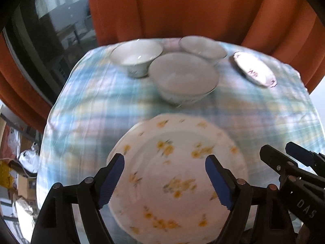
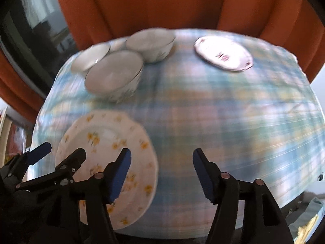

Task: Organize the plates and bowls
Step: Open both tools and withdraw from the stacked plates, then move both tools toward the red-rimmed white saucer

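Blur: plate edges softened | left gripper (image 1: 164, 180) parted, nothing gripped, yellow-flowered plate (image 1: 178, 174) seen beneath fingers | right gripper (image 2: 161, 174) parted, empty | three bowls (image 1: 183, 77) grouped beyond fingertips | oval plate (image 2: 223, 53) set farther off.

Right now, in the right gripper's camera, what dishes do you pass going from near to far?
Yellow-flowered plate → nearest bowl → oval plate with pink flowers. The other bowls crowd together at the back, so I leave them out.
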The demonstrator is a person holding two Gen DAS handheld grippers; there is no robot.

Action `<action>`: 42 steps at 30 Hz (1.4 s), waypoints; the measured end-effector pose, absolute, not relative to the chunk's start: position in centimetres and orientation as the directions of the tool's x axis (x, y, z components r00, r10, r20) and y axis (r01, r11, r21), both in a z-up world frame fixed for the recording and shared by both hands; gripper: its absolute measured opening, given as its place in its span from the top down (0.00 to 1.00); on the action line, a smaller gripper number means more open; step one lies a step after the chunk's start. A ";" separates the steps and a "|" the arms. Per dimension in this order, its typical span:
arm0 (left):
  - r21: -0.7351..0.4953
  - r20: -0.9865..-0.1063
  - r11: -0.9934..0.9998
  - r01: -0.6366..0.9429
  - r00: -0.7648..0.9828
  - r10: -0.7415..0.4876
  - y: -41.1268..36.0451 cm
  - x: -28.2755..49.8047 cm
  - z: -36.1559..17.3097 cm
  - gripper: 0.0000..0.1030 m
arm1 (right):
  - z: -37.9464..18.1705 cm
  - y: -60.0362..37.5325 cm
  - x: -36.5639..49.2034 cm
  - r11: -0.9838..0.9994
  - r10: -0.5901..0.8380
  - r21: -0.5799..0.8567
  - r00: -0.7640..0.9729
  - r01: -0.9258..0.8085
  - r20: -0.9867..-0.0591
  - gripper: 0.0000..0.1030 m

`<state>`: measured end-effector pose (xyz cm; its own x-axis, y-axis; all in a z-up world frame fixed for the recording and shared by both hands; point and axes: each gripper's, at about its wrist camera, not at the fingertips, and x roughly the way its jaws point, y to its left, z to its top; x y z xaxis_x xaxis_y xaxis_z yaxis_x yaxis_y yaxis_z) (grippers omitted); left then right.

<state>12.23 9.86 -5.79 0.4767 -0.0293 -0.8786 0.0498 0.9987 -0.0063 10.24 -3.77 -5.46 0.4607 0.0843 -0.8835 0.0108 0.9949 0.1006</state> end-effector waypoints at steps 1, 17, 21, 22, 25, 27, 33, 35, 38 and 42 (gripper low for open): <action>-0.011 -0.874 0.998 0.056 0.484 -0.037 9.4 12.4 -5.6 0.18 | -5.1 -4.5 10.4 0.993 0.089 0.113 0.464 0.024 -0.881 0.34; -0.029 -0.850 1.000 0.010 0.526 -0.030 0.7 15.3 -2.8 0.11 | -2.2 -14.0 13.4 0.996 0.075 0.089 0.533 0.000 -0.843 0.32; -0.037 -0.848 0.999 0.007 0.529 -0.035 -2.2 16.6 -2.3 0.11 | -1.7 -17.0 14.7 0.996 0.078 0.087 0.535 -0.009 -0.841 0.32; -0.036 -0.845 0.999 0.009 0.533 -0.035 -2.9 16.9 -2.3 0.11 | -1.6 -17.9 15.1 0.995 0.084 0.095 0.533 -0.007 -0.842 0.32; -0.030 -0.841 0.999 0.015 0.539 -0.034 -5.1 17.9 -2.1 0.10 | -1.6 -20.6 16.1 0.992 0.104 0.126 0.533 0.004 -0.840 0.32; -0.023 -0.839 1.000 0.020 0.543 -0.030 -6.7 18.6 -2.1 0.10 | -1.6 -22.1 16.6 0.991 0.110 0.135 0.535 0.008 -0.837 0.32; -0.027 -0.844 1.000 0.009 0.535 -0.027 -11.1 21.3 -2.6 0.10 | -2.0 -26.3 18.9 0.994 0.096 0.103 0.554 -0.018 -0.827 0.32; -0.027 -0.846 1.000 0.011 0.532 -0.028 -12.4 22.1 -2.9 0.10 | -2.4 -27.7 20.1 0.995 0.092 0.099 0.549 -0.017 -0.831 0.32; -0.002 -0.848 1.000 -0.003 0.529 0.000 -14.0 23.8 -3.7 0.10 | -3.0 -29.5 22.1 0.994 0.097 0.108 0.539 -0.010 -0.836 0.32; 0.015 -0.849 0.999 -0.032 0.528 0.030 -15.4 26.3 -4.5 0.10 | -3.6 -31.0 25.0 0.993 0.109 0.112 0.550 -0.029 -0.828 0.32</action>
<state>26.33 -15.45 -4.48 0.5280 0.0303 -0.8487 -0.0325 0.9994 0.0155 25.03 -31.03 -3.60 0.5498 0.1094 -0.8281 -0.0291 0.9933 0.1119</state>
